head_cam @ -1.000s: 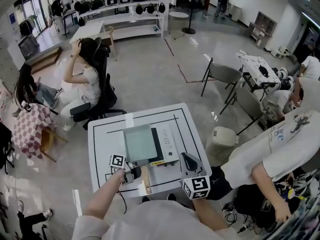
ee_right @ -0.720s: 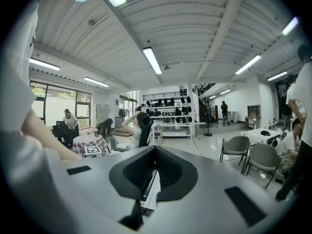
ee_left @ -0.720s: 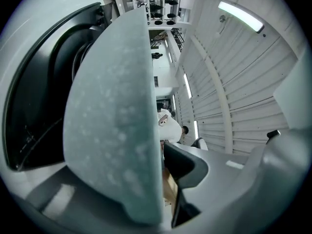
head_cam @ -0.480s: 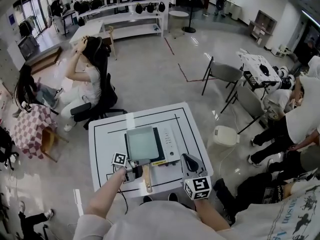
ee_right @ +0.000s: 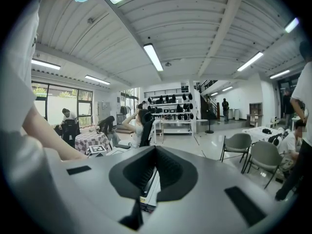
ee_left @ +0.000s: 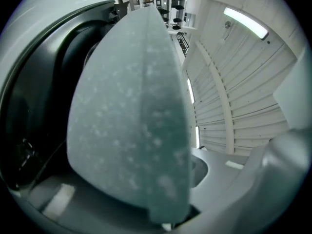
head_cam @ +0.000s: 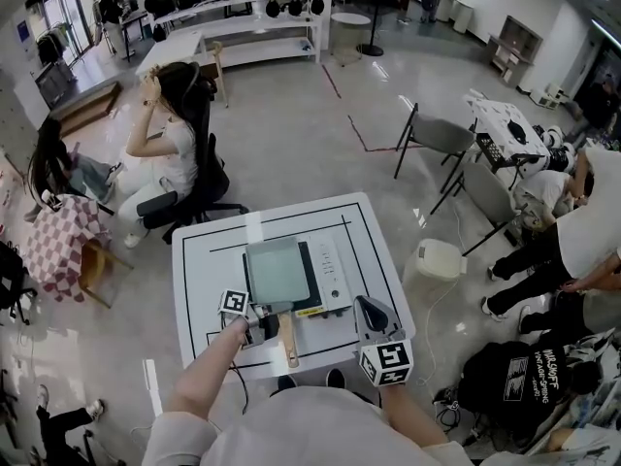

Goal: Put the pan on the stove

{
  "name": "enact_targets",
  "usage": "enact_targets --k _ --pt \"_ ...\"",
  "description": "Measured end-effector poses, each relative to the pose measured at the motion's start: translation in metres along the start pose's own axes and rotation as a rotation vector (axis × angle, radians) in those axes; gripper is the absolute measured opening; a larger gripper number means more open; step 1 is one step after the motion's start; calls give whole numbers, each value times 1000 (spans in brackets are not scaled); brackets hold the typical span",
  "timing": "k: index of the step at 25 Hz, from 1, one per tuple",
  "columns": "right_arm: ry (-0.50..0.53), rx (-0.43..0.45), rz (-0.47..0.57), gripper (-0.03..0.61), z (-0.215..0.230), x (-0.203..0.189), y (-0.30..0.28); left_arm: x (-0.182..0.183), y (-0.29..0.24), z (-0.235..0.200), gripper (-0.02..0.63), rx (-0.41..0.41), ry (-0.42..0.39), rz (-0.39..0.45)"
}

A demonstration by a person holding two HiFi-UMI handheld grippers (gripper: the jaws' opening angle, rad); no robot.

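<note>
A grey-green rectangular pan (head_cam: 275, 270) with a wooden handle (head_cam: 288, 340) lies on the black top of the white portable stove (head_cam: 332, 275), in the middle of the white table (head_cam: 374, 231). My left gripper (head_cam: 256, 323) is at the pan's near left corner, beside the handle, and is shut on the pan. In the left gripper view the pan's speckled wall (ee_left: 131, 121) fills the picture, so the jaws are mostly hidden. My right gripper (head_cam: 372, 311) hovers over the table's near right part, right of the stove, shut and holding nothing. The right gripper view shows its jaws (ee_right: 153, 174) together, with the stove (ee_right: 150, 189) below them.
A person sits in a black office chair (head_cam: 194, 163) just beyond the table's far left corner. Two grey chairs (head_cam: 441, 144) and a white bin (head_cam: 439, 260) stand to the right. A black bag (head_cam: 514, 382) lies on the floor at the near right, and people stand further right.
The pan, still in my left gripper, has shifted slightly away from me and come level on the stove. The person in white at the right has stepped back. My right gripper has hardly moved.
</note>
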State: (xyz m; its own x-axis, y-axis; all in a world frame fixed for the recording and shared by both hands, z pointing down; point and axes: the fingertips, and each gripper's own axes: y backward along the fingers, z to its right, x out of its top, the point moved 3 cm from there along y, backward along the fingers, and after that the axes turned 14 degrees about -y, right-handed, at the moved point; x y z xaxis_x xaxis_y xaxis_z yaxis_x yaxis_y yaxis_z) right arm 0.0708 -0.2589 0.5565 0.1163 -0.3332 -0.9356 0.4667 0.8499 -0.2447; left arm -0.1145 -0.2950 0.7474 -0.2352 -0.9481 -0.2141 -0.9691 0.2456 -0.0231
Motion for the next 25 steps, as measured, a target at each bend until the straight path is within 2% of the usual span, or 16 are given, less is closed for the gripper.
enact_targets --k 6,13,17,21,25 --pt "-9 1 0 9 1 2 -1 1 -5 -3 123 13 71 38" --pt "-26 0 -2 9 5 -1 0 1 -6 -2 124 28 102 40" --pt "-27 0 -4 9 5 -4 -2 -6 -5 1 242 5 125 36" --pt "-27 6 -2 9 4 -3 -2 -17 4 4 247 34 110 39" --pt "-31 6 -1 9 5 -3 -2 -26 24 19 247 57 44 65"
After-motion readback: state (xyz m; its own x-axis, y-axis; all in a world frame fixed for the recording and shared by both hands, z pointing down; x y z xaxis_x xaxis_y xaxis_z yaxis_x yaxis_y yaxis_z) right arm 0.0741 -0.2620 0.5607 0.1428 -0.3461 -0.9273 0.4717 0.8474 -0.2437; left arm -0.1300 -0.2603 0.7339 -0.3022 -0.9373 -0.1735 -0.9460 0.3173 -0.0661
